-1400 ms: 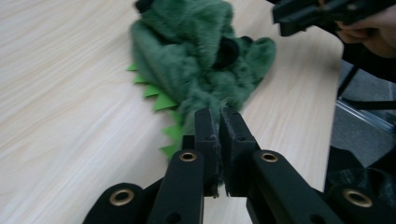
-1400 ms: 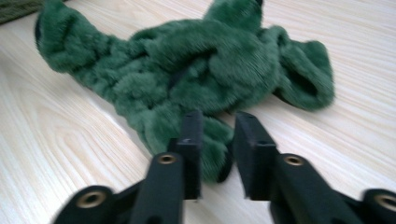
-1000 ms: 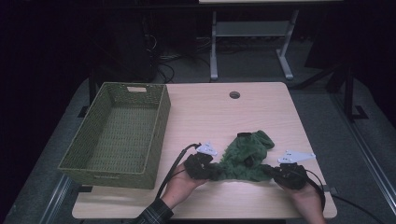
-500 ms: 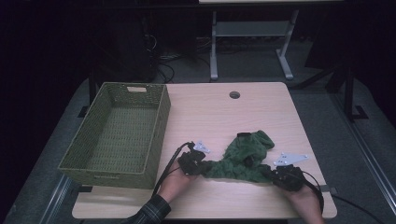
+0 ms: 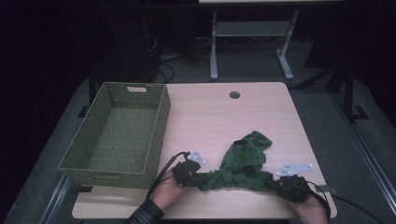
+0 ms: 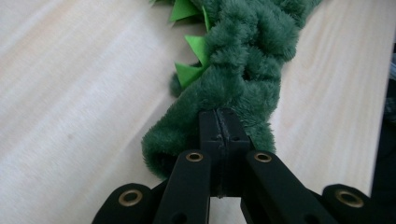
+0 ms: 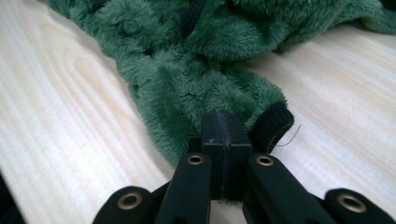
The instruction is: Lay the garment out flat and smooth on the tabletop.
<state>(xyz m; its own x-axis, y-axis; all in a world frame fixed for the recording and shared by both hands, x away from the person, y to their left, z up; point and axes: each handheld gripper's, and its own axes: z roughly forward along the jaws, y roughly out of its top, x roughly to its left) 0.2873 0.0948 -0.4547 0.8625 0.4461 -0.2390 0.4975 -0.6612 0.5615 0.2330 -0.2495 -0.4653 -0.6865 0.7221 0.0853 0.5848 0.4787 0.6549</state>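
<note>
A pale wooden table [image 5: 205, 121] carries the whole arrangement; a round cable hole [image 5: 234, 94] lies near its far edge. At the table's left stands a green woven basket [image 5: 88, 149], rectangular, with a handle slot in its far wall. To the right of the basket, on the near half of the table top, lies a dark green fleece garment [image 5: 243, 163], bunched and stretched sideways between the two grippers, its far end folded toward the middle of the table. In the left gripper view the fleece [image 6: 243, 60] shows bright green triangular spikes [image 6: 190, 46] along one seam; in the right gripper view the fleece [image 7: 187, 79] ends in a black ribbed cuff [image 7: 273, 125] just beside the jaws.

The left gripper [image 5: 190, 173], held in the person's left hand [image 5: 164, 192], sits at the near left end of the garment, close to the basket's near right corner. Its jaws [image 6: 219, 135] are pressed together, pinching a fold of fleece. The right gripper [image 5: 286, 184], held in the right hand [image 5: 310, 210], sits at the near right end of the garment, near the table's front right corner. Its jaws [image 7: 222, 135] are likewise closed tight on the fleece at the cuff end.
</note>
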